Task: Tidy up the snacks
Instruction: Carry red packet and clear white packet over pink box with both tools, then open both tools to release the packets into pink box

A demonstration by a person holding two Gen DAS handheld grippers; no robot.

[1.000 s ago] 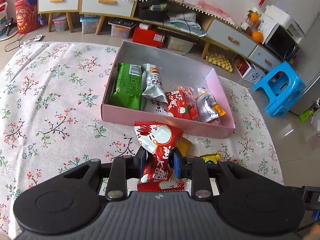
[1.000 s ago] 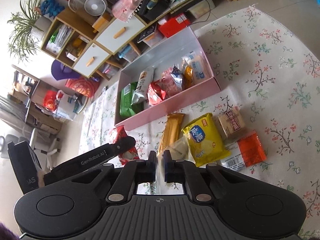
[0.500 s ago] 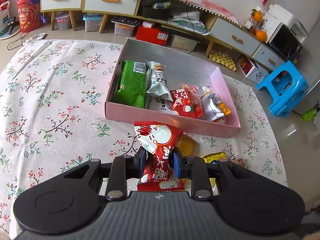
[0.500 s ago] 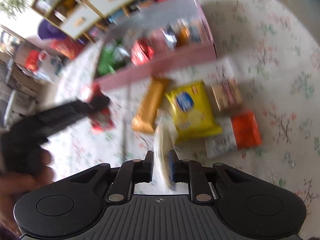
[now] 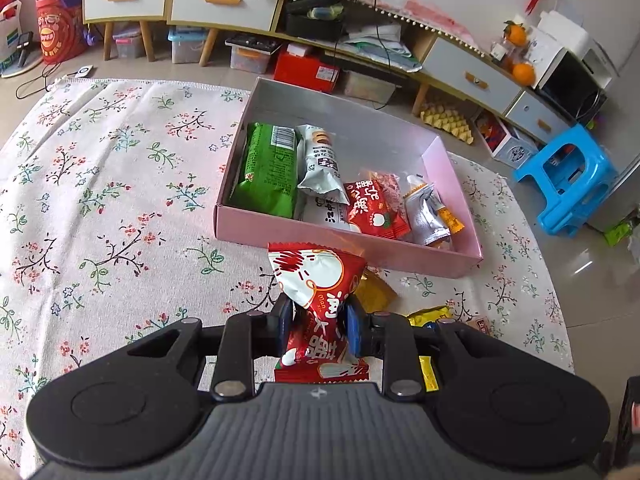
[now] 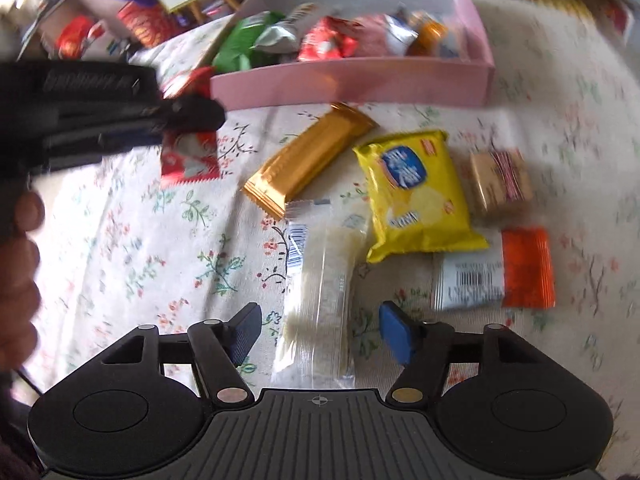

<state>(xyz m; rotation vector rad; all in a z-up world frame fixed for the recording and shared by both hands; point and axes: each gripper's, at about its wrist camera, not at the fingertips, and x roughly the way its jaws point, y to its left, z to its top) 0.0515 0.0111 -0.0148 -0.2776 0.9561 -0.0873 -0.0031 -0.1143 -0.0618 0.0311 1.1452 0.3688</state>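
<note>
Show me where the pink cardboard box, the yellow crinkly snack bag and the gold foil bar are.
Pink cardboard box [image 5: 344, 250]: left wrist view, front wall.
Yellow crinkly snack bag [image 6: 416, 196]: right wrist view, centre.
Gold foil bar [image 6: 308, 158]: right wrist view, middle.

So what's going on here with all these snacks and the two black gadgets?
Someone is sorting snacks into a shallow pink cardboard box on a flowered cloth. The left tool is clamped on a red-and-white snack packet, held just in front of the box. The right tool is open, its fingers on either side of a clear-wrapped pale snack bar lying on the cloth. A gold bar, a yellow bag and others wait outside the box.
</note>
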